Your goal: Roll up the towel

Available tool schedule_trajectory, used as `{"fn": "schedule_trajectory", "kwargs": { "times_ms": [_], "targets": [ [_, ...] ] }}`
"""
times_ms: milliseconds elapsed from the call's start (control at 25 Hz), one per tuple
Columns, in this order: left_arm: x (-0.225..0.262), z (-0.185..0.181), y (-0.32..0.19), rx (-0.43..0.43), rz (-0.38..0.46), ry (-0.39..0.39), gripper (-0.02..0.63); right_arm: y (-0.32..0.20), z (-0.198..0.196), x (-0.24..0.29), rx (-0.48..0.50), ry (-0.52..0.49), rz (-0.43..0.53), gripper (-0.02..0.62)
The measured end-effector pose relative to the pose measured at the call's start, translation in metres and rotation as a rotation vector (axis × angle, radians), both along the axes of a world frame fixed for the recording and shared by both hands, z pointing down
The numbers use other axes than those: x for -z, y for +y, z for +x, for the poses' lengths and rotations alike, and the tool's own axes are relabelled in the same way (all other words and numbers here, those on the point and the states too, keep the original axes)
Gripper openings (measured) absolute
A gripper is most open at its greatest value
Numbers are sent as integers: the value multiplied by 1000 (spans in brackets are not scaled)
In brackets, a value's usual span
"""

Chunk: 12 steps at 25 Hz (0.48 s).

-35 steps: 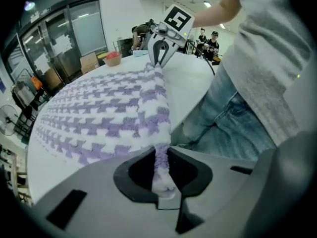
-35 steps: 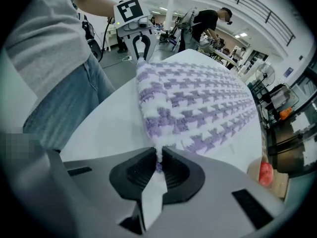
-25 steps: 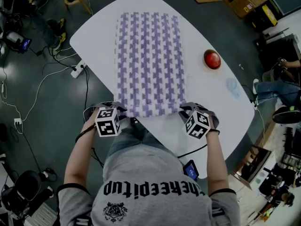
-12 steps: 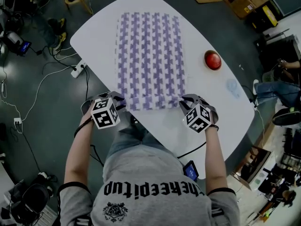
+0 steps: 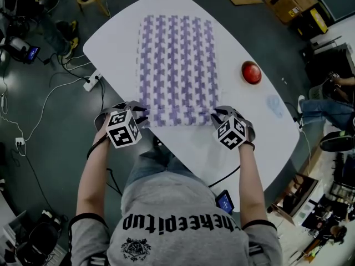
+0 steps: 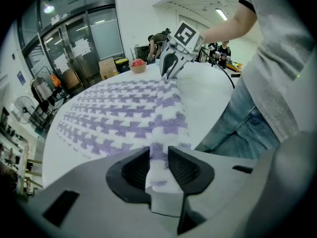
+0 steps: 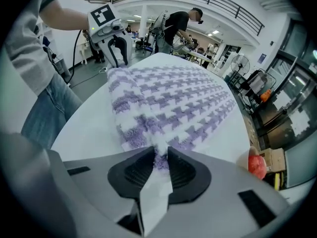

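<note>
A white oval table (image 5: pixel 113 37) stretches away from both pairs of fingers. A purple-and-white patterned towel (image 5: pixel 177 65) lies flat along its middle, spreading out ahead of the fingertips to the far end.

The towel's near edge is gathered into a thick fold. This fold runs straight across from the left fingers to the right fingers, with one gripper at each near corner.

The left gripper (image 5: pixel 142 115) points steeply down. Its fingers (image 6: pixel 134 166) stand narrow, pinching the towel's left corner, and cloth fills the gap between the pads.

The right gripper (image 5: pixel 216 115) also points steeply down. Its fingers (image 7: pixel 179 170) are narrow too, with the towel's right corner bunched between them. These jaws have just been opening a little, though the pads are pressed on the cloth.

A small red round thing (image 5: pixel 250 72) sits on the bare table. It is ahead of the right fingers and off to their right, well apart from them and beside the towel's right edge.
</note>
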<state>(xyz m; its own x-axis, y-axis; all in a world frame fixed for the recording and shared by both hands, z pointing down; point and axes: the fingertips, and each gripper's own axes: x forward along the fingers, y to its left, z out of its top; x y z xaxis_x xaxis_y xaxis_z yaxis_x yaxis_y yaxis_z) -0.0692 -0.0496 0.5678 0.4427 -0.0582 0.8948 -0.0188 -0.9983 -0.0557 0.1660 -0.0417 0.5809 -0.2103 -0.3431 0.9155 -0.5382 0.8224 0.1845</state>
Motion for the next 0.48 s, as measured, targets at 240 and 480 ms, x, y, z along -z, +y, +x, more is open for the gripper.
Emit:
{"fn": "schedule_trajectory", "kwargs": {
  "times_ms": [240,480],
  "targets": [
    [33,4,-2,28,83,81,123,-15,2,-7,-43,10,-6,73],
    [-14,-1,31,-10,30,-27,202,-16,2,-6,-60,-1,-16,80]
  ]
}}
